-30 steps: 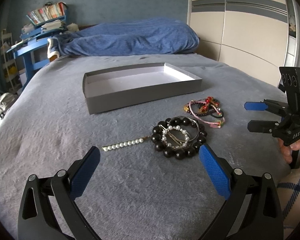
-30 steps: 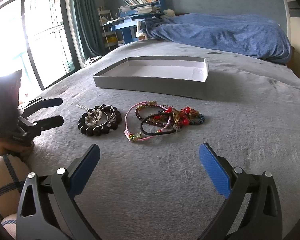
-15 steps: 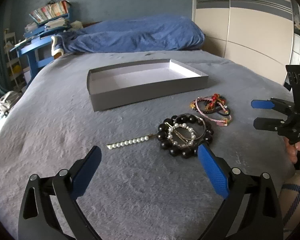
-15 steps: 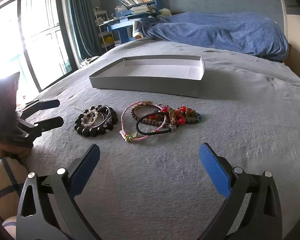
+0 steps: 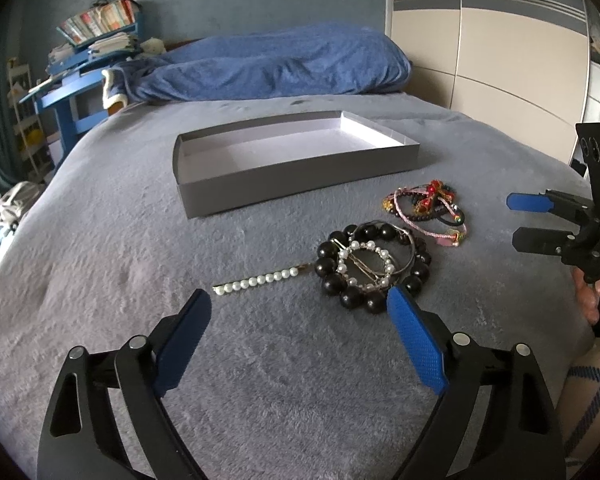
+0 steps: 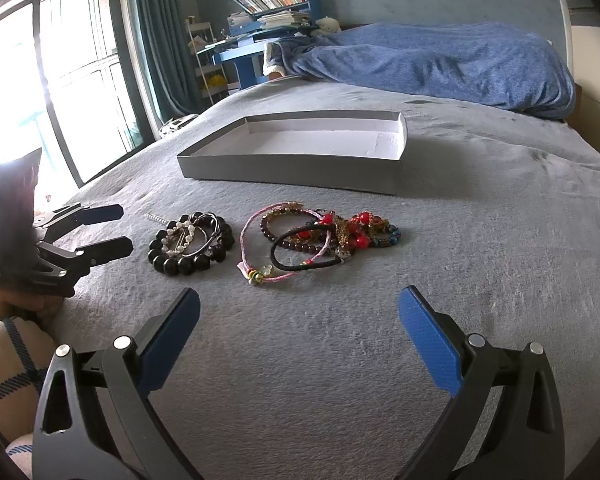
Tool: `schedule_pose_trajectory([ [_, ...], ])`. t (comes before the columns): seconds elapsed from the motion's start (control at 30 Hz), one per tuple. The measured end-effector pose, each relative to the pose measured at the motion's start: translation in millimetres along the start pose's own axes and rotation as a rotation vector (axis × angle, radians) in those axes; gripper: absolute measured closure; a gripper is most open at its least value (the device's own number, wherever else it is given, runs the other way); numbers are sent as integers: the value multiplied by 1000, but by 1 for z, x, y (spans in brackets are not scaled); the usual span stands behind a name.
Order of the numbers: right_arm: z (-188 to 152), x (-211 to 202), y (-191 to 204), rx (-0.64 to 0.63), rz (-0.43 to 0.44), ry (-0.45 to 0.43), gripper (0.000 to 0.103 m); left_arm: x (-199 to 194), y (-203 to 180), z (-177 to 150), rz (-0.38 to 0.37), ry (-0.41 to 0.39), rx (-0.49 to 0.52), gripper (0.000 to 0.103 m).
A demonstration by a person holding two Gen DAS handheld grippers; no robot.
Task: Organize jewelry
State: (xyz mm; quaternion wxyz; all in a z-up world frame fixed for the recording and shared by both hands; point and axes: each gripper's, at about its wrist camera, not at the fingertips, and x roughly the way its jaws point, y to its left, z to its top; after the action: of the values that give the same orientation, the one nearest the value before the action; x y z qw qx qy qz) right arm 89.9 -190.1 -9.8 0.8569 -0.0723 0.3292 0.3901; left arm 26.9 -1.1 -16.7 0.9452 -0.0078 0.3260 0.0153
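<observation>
Lying outside the grey box (image 5: pixel 300 176), all the jewelry waits on the bedspread (image 5: pixel 100 280); nothing is sorted yet. In the left-wrist view, from left to right: a pearl hairpin (image 5: pixel 256 281) at centre, a black bead bracelet (image 5: pixel 374 264), a tangle of coloured bracelets (image 5: pixel 428 210), then the right gripper (image 5: pixel 534 220) at the right edge, jaws spread and empty. The left gripper (image 5: pixel 300 340), low in the frame, is closing slightly on nothing. The path to the box looks clear; the tangle may snag.

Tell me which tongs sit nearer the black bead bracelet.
Left. The left tongs, jaws closing on nothing, hang just in front of the black bead bracelet; the right tongs face the colourful bracelet pile beside it, farther off.
</observation>
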Motion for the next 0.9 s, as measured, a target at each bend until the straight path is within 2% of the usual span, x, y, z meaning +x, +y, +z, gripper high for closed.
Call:
schedule_pose_trajectory([
  [0.1, 0, 0, -1, 1, 0, 1, 5, 0, 0, 0, 1, 4, -3, 14],
  [0.2, 0, 0, -1, 1, 2, 3, 5, 6, 2, 3, -14, 40, -1, 14],
  [0.27, 1, 1, -3, 5, 2, 9, 5, 10, 4, 9, 2, 57, 13, 14],
  [0.5, 2, 3, -4, 15, 8, 15, 5, 32, 24, 21, -2, 143, 27, 39],
  [0.67, 2, 5, -3, 17, 6, 22, 5, 44, 41, 29, 10, 185, 53, 42],
  [0.9, 3, 11, -8, 44, 4, 50, 5, 52, 31, 28, -104, 226, 145, 43],
])
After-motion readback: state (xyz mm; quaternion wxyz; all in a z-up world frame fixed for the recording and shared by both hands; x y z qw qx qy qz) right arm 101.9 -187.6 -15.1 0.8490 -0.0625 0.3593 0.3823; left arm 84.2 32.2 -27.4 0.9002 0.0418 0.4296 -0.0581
